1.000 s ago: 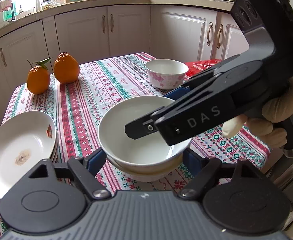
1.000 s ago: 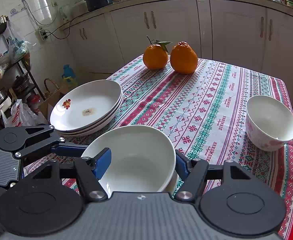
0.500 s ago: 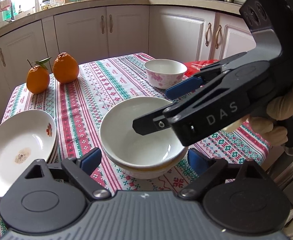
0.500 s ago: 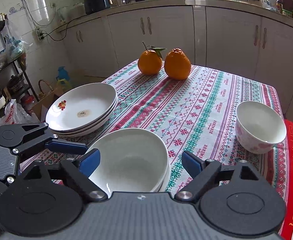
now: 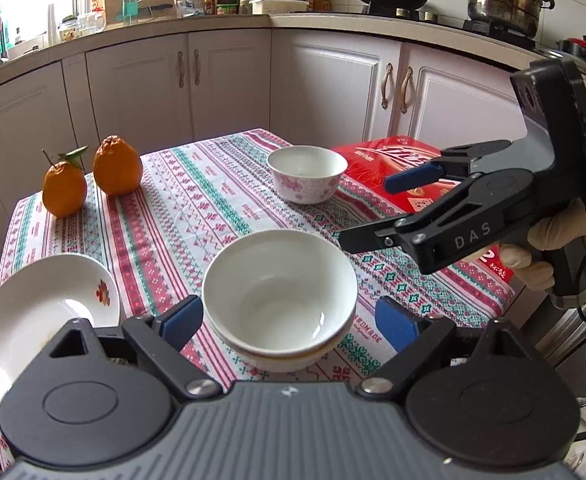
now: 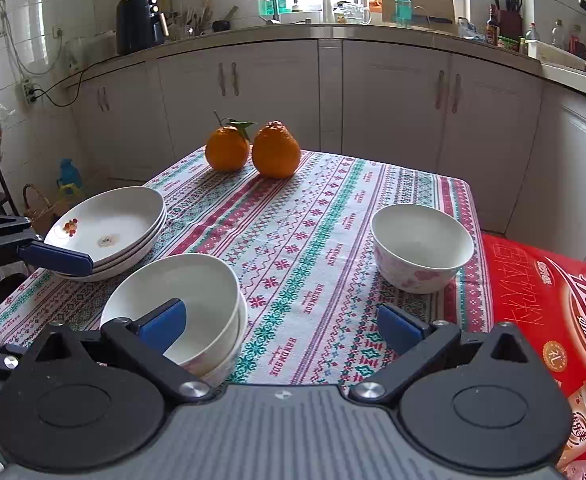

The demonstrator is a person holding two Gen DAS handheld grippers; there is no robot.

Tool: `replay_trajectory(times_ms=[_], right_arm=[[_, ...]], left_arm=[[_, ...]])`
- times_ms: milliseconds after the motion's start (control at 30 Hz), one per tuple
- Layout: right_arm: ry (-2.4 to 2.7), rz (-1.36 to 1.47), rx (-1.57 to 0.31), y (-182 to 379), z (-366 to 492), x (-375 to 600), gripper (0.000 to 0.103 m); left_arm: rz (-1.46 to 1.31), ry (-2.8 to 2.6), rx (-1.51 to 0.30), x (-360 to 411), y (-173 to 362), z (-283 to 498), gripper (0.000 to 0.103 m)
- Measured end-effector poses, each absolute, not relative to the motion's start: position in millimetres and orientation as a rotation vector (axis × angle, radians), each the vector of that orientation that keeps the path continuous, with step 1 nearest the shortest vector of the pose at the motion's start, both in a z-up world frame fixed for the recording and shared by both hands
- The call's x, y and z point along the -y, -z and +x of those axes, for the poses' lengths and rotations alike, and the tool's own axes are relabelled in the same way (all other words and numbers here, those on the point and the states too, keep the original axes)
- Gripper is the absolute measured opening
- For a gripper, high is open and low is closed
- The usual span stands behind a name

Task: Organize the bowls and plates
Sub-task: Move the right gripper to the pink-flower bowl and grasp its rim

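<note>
The right claw stands wide with nothing between its blue pads; its jaws have just been opening, and the white nested bowls sit free at its near left, partly behind the left pad. The left claw is also parted, its jaws having just been opening, its pads either side of the same nested bowls without pressing on them. What the next move likely turns on is the lone floral bowl: it lies ahead and to the right of the right claw, farther across the worktop near its right edge, just beside a red box. The right hand looks the nearer one to it. Being round, it has no long axis; it stands upright, mouth up, empty, white inside with pink flowers on the outer wall. A stack of plates sits at the left edge, and two oranges at the far side.
</note>
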State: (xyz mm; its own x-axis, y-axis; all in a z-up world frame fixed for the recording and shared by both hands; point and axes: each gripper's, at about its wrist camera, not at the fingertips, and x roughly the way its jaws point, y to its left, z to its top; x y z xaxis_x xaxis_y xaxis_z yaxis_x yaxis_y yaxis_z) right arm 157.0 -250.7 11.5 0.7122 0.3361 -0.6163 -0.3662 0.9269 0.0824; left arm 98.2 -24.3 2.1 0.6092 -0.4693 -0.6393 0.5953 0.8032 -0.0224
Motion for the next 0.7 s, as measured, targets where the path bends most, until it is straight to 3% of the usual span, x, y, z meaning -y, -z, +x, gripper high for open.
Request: replay_trajectory(times_ms=[333, 700], right_arm=[[-0.314, -0.011, -0.672, -11.7, 186.4, 285.6, 0.103], [-0.268, 0.044, -0.696, -8.6, 258.3, 332.0, 0.103]], left_arm=[[0.276, 0.694, -0.62, 58.9, -25.6, 161.7, 0.093], [0.405, 0.819, -0.67, 136.0, 8.7, 246.8, 0.092]])
